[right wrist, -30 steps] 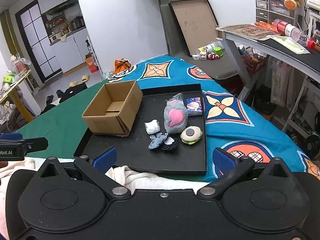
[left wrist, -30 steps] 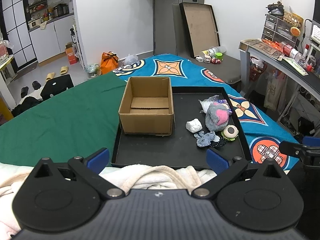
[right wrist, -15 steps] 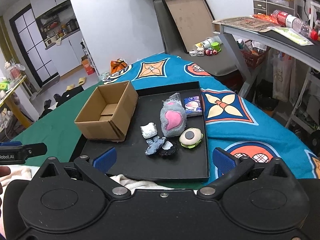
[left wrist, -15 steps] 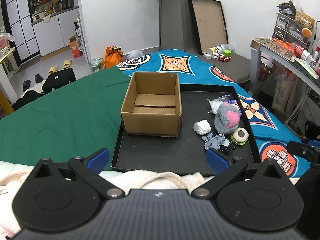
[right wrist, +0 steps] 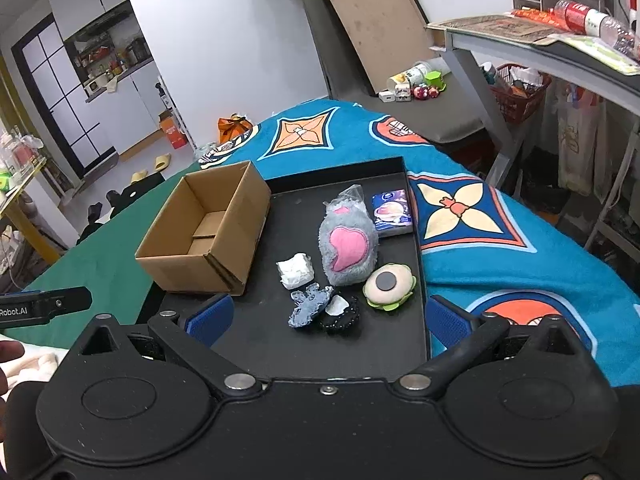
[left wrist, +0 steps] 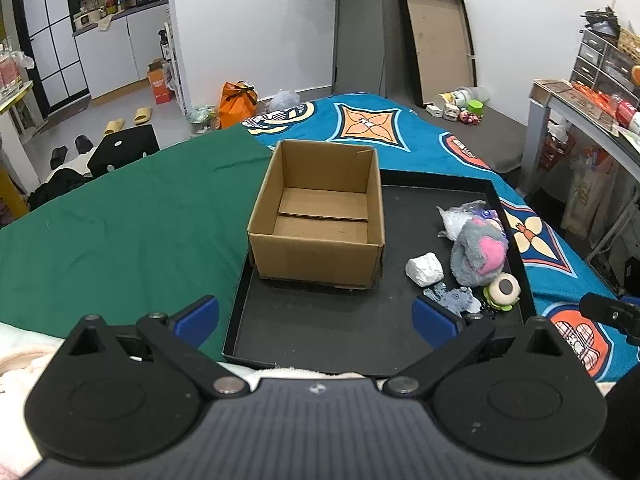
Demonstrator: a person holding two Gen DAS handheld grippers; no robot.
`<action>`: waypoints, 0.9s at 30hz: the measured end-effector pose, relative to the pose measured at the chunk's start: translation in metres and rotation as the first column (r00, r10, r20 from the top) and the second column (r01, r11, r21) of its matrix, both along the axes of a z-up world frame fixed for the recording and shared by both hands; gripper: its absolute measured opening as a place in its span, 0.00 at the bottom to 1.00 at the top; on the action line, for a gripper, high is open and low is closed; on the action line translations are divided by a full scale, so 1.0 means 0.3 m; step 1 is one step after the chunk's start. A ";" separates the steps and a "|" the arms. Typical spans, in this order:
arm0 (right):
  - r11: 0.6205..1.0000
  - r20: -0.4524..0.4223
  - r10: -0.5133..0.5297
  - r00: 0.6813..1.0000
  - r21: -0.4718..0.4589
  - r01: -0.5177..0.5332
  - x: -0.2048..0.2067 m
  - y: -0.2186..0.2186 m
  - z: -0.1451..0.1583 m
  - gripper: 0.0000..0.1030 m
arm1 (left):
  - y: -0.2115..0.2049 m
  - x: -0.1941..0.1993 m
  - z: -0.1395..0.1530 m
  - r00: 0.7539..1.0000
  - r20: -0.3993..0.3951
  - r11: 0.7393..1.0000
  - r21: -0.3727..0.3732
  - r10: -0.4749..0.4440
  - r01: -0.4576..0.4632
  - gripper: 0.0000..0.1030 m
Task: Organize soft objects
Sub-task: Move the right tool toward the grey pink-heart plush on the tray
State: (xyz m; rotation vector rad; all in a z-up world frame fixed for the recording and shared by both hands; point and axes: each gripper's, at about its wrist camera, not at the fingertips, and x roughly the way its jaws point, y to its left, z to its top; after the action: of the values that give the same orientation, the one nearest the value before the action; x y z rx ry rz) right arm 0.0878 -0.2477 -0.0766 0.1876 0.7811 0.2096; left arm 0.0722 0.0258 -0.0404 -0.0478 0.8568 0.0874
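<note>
A black tray (left wrist: 320,332) (right wrist: 360,348) lies on the bed. An empty cardboard box (left wrist: 320,216) (right wrist: 204,236) stands at its left. To its right lie soft items: a grey and pink plush (left wrist: 478,250) (right wrist: 348,250), a white crumpled wad (left wrist: 425,270) (right wrist: 295,271), a blue fabric piece (left wrist: 454,299) (right wrist: 308,306), a black pouch (right wrist: 340,314), a burger-shaped toy (left wrist: 502,291) (right wrist: 388,284) and a small pack (right wrist: 391,212). My left gripper (left wrist: 316,318) is open and empty over the tray's near edge. My right gripper (right wrist: 326,318) is open and empty, just short of the soft items.
Green cloth (left wrist: 120,240) covers the bed at the left, a blue patterned blanket (right wrist: 500,240) the right. A white towel (left wrist: 16,360) lies at the near edge. A grey desk (right wrist: 540,64) stands at the right, clutter on the floor beyond the bed.
Both grippers have moved forward and a little higher toward the tray, so box and soft items look closer. Nothing on the tray has moved.
</note>
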 end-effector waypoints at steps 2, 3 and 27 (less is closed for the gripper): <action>1.000 -0.007 0.002 1.000 0.005 -0.002 0.017 0.004 -0.009 1.00 | 0.009 0.017 -0.006 1.000 -0.005 1.000 -0.005 0.008 -0.008 0.99; 1.000 -0.010 0.001 1.000 0.006 -0.001 0.025 0.005 -0.014 1.00 | 0.012 0.027 -0.010 1.000 -0.007 1.000 -0.007 0.011 -0.011 0.99; 0.999 -0.087 -0.028 0.996 0.035 0.031 0.255 0.027 -0.163 0.98 | 0.105 0.252 -0.128 0.994 -0.013 0.995 -0.001 0.104 -0.104 0.96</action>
State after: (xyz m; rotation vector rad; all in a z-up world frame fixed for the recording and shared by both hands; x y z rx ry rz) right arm 0.1643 -0.2395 -0.1254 0.2433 0.8608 0.1889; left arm 0.1478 0.0573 -0.0789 -0.0942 0.8671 0.1850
